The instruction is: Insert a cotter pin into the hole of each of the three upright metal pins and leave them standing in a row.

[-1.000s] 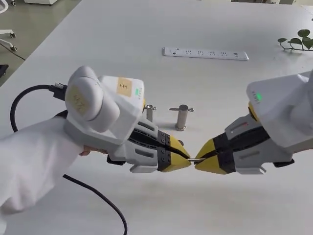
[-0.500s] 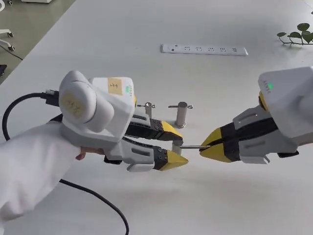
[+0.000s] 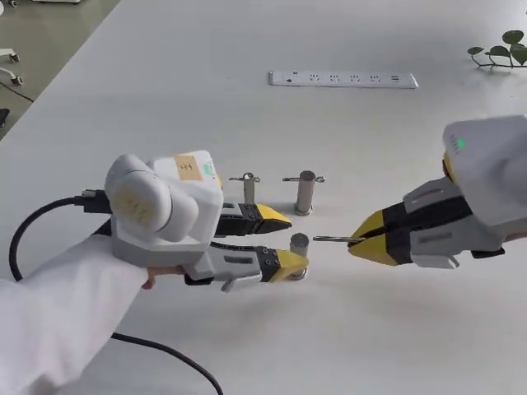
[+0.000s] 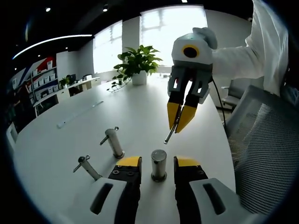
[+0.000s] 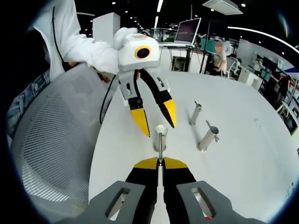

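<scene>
Now the right gripper (image 3: pixel 356 239) is clamping a thin steel cotter pin (image 3: pixel 329 239); the open left gripper (image 3: pixel 292 240) is straddling the grey cylindrical metal pin (image 4: pixel 159 164), so the tip should be lined up level with its hole.

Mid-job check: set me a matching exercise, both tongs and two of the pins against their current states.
Things:
1 left tongs
2 right tongs
3 near pin
4 back-right pin

States:
a shut on loose cotter
b carries fitted cotter
c open
d bare

Pairs: 1-c, 2-a, 3-d, 4-b
</scene>
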